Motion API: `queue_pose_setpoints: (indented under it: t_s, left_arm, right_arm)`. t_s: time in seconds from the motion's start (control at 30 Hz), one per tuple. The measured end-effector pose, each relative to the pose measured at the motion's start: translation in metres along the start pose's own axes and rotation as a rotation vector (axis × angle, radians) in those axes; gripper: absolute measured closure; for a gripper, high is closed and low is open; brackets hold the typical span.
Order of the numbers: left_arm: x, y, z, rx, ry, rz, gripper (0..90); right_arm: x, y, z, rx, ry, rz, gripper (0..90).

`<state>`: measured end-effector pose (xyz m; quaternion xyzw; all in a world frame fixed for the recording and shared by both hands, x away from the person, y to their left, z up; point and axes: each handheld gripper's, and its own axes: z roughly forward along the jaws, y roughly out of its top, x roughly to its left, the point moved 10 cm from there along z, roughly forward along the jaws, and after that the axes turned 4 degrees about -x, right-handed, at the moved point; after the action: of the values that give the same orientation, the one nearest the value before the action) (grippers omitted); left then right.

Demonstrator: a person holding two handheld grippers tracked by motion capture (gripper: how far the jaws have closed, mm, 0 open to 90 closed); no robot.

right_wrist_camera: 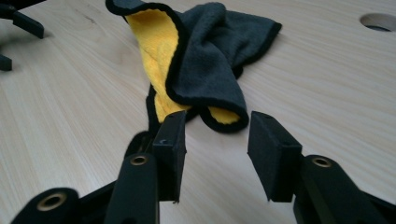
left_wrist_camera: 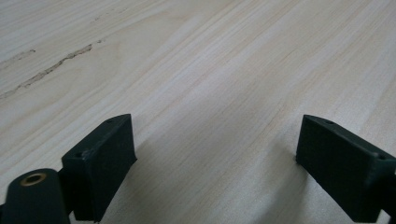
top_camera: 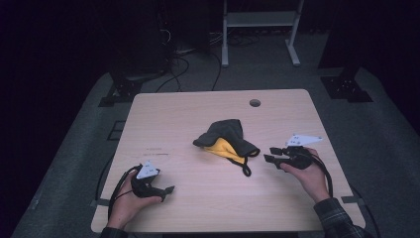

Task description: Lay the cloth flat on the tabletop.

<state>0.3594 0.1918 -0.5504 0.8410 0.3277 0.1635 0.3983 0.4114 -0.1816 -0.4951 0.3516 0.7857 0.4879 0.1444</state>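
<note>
Grey-yellow cloth (right_wrist_camera: 205, 60) crumpled, underside hidden; right tongs (right_wrist_camera: 215, 149) agape

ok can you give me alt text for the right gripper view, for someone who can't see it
The right gripper points its two open black jaws at a crumpled cloth, dark grey on one side and yellow on the other, whose nearest folded corner lies just beyond the jaw tips. The cloth rests on a pale wooden table with a round hole at the far right.

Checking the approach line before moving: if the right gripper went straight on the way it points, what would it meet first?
Most likely the near corner of the grey-and-yellow cloth, lying just ahead of the open right gripper; the exact gap is hard to judge.
</note>
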Motion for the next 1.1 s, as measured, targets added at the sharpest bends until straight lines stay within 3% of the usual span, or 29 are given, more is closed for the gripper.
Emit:
queue_pose_setpoints:
  t_s: [0.23, 0.3, 0.47, 0.73, 0.8, 0.87, 0.97, 1.1]
  left_arm:
    - [0.001, 0.000, 0.000, -0.006, 0.004, -0.001, 12.4]
    - [0.001, 0.000, 0.000, -0.006, 0.003, -0.001, 12.5]
    - [0.001, 0.000, 0.000, -0.006, 0.003, -0.001, 12.5]
    - [0.001, 0.000, 0.000, -0.007, 0.003, -0.002, 12.5]
    - [0.001, 0.000, 0.000, -0.006, 0.003, -0.001, 12.5]
    - [0.001, 0.000, 0.000, -0.006, 0.003, -0.001, 12.5]
    - [0.001, 0.000, 0.000, -0.006, 0.003, -0.001, 12.5]
    - [0.001, 0.000, 0.000, -0.006, 0.004, -0.001, 12.5]
  right_arm:
    - [0.015, 0.013, 0.029, 0.001, 0.058, -0.028, 58.6]
    - [0.018, 0.012, 0.039, 0.028, 0.063, -0.052, 59.2]
    - [0.028, 0.017, 0.062, 0.031, 0.100, -0.056, 62.7]
    - [0.034, 0.017, 0.087, 0.072, 0.107, -0.088, 65.1]
    - [0.034, 0.013, 0.097, 0.088, 0.100, -0.090, 70.3]
    - [0.033, 0.010, 0.101, 0.101, 0.094, -0.095, 72.2]
    - [0.032, 0.006, 0.104, 0.115, 0.089, -0.104, 83.1]
    - [0.034, 0.013, 0.093, 0.099, 0.107, -0.096, 87.1]
